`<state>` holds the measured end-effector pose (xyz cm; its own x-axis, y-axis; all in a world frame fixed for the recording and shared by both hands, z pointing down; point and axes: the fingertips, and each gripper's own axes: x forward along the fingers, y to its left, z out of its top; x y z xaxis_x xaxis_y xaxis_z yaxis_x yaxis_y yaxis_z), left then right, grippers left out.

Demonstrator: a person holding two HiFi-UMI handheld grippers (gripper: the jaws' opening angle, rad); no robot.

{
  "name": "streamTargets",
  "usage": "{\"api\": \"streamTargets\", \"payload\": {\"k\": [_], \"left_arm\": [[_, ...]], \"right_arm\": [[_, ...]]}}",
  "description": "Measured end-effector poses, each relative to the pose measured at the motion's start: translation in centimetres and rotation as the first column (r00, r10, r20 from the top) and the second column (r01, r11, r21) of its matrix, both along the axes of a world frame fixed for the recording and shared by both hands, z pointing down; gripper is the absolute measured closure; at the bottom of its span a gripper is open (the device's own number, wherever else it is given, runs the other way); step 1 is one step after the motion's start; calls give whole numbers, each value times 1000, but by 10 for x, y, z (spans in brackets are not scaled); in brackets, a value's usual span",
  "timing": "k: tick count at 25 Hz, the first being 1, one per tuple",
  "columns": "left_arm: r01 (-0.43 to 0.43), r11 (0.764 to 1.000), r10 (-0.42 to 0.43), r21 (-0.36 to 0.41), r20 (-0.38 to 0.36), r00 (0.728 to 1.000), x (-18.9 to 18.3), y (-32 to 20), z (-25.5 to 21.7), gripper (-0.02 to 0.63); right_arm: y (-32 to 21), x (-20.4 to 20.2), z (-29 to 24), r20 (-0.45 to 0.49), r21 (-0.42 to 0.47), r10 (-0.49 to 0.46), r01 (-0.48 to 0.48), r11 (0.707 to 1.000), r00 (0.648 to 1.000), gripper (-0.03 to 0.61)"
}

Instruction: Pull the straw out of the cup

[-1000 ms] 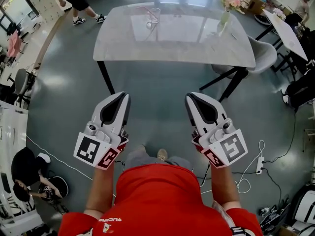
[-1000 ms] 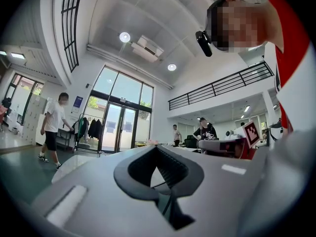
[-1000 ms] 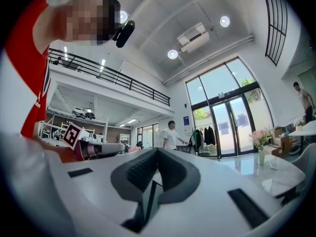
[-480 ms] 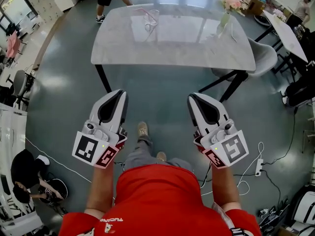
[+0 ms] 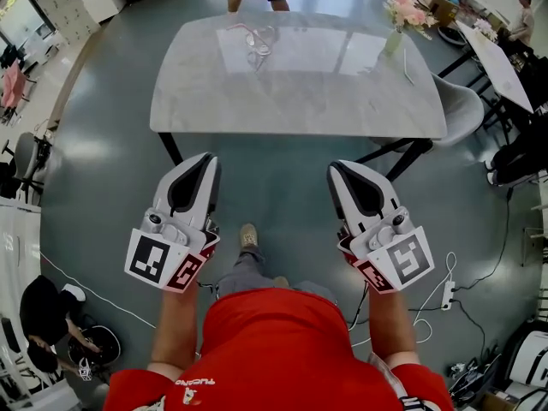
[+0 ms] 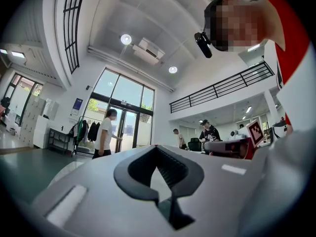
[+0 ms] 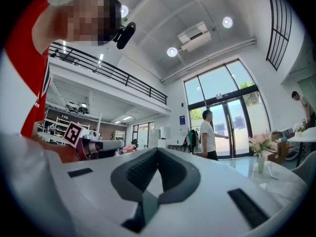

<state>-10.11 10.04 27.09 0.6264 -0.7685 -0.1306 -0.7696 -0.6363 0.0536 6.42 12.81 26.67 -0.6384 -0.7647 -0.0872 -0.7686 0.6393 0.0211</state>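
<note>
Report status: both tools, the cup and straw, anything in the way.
Left tool shut, empty; right tool shut, empty. Cup with straw, far side of table, untouched. Open floor between; vase off right.

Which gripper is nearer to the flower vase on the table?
Right. In the head view the right gripper is below the vase, slightly to its left; the left gripper is much farther left. Neither touches it.

Straw (image 5: 242,29) in clear cup (image 5: 264,46), table (image 5: 300,97)

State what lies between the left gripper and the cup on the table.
In the head view, only grey floor and bare tabletop separate the left gripper from the cup; nothing else stands there.
</note>
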Motion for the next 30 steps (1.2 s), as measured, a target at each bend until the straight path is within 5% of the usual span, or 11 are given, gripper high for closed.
{"api": "streamTargets", "payload": {"k": [30], "left_arm": [[-109,994,109,2,-5,994,-67,-203,0,609]], "right_arm": [[-184,-72,-7,-7,-8,123,-123,992,992,577]]}}
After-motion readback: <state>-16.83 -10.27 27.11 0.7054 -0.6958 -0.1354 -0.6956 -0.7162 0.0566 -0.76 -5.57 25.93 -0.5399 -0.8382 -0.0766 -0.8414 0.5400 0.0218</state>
